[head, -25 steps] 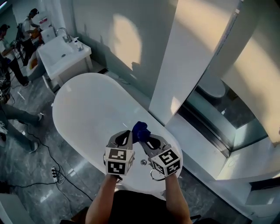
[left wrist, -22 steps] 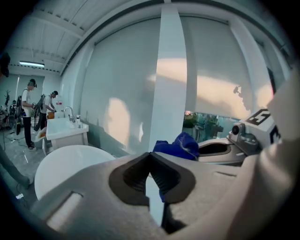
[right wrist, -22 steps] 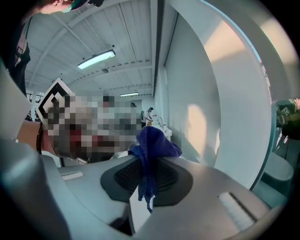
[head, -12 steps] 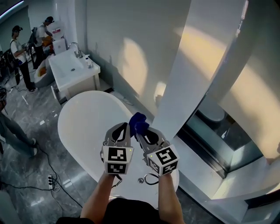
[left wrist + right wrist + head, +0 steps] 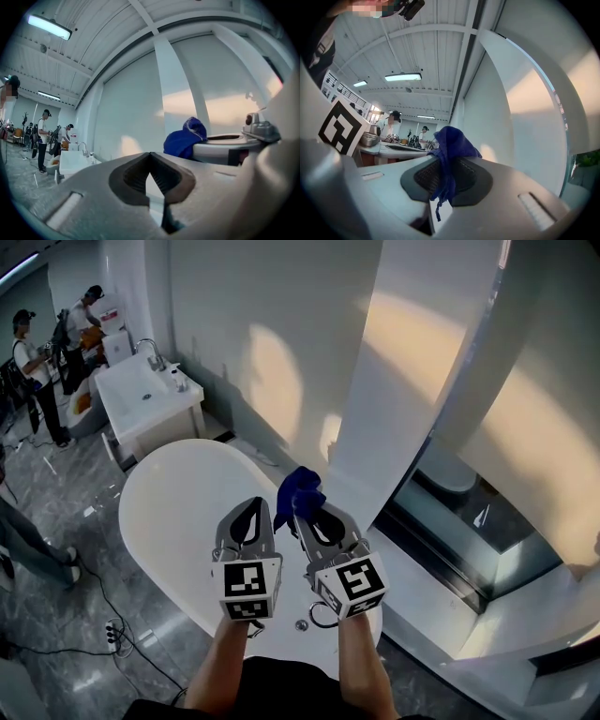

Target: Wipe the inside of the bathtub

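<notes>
Blue cloth [image 5: 300, 486], the only one, is clenched in the right gripper [image 5: 298, 514] with its bunch proud of the tips, probably as a wiping pad, while the left gripper [image 5: 251, 510] beside it is closed on nothing. Both hang above the single white bathtub [image 5: 150, 512], not touching it; one washbasin [image 5: 141, 395] stands beyond.
</notes>
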Tool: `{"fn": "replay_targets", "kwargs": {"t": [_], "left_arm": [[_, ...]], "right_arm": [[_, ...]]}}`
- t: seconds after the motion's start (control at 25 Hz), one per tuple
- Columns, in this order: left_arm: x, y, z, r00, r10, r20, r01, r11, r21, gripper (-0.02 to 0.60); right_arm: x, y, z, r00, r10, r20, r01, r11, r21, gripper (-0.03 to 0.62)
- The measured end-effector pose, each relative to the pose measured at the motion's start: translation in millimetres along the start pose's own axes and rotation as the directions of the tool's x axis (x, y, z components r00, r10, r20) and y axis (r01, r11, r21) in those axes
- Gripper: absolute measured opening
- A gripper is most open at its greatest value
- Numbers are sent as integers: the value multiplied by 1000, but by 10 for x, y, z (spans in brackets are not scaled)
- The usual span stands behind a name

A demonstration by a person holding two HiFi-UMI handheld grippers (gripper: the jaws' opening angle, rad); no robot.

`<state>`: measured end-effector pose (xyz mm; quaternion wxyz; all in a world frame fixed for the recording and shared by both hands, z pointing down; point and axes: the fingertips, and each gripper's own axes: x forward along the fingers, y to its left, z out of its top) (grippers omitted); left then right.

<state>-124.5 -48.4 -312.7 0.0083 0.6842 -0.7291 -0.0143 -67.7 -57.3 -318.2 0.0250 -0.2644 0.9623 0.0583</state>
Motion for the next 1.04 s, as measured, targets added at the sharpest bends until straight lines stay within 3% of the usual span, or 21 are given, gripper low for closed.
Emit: {"fn": "replay_targets", "kwargs": {"t": [0.24, 0.52, 1.04], "left_arm": [[13, -121, -127, 1000, -4, 4, 4, 995, 100, 5], [-41, -140, -175, 999, -7, 33, 4, 996, 87, 5], [-78, -142, -226, 1000, 2, 9, -3, 995, 102, 5]], "right_arm": [[-66, -58, -96, 1000, -19, 10, 19, 1000, 7, 51], [-103, -59, -236, 998, -56, -29, 56, 998, -12, 52], [-160, -140, -242, 997, -75, -36, 73, 996, -55, 52]]}}
